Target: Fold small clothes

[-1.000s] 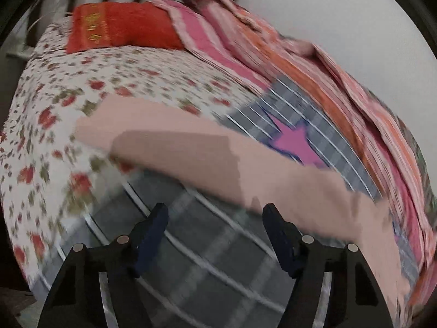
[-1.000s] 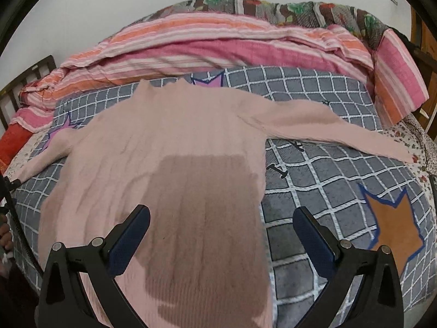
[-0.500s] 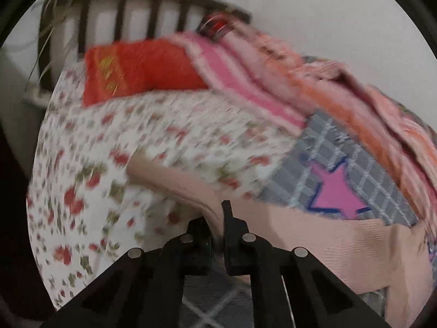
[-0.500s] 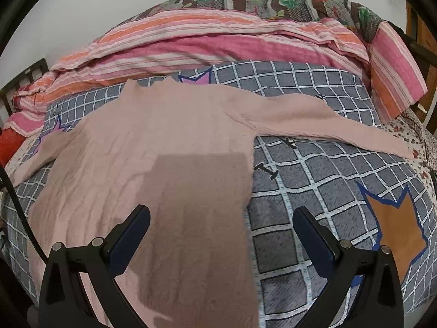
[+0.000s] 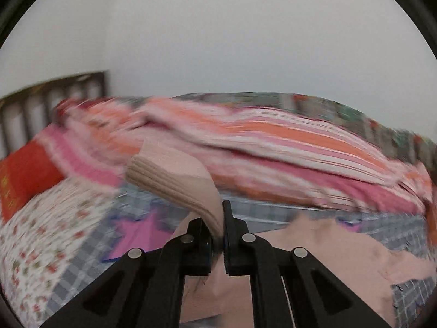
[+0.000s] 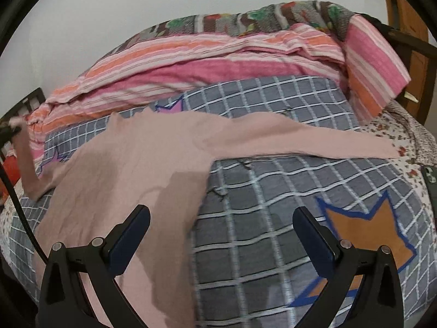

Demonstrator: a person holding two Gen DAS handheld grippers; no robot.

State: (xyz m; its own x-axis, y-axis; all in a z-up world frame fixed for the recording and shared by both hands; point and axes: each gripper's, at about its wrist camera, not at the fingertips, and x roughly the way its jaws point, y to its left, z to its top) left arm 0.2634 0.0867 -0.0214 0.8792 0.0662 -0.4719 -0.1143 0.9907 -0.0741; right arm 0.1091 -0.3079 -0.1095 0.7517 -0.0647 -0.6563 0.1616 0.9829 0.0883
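Sleeve cuff point(image 5: 169, 180) now lifted off the bed point(image 6: 273, 191), pinched in the left gripper point(image 5: 222, 218); right gripper point(image 6: 221, 227) stays wide over the sweater point(image 6: 131, 169).

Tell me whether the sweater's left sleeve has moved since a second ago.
Yes. The left sleeve, flat on the checked blanket before, now hangs lifted from the left gripper, above the bed.

Motion blur smears the striped blanket point(image 5: 273, 147) and headboard point(image 5: 52, 101).
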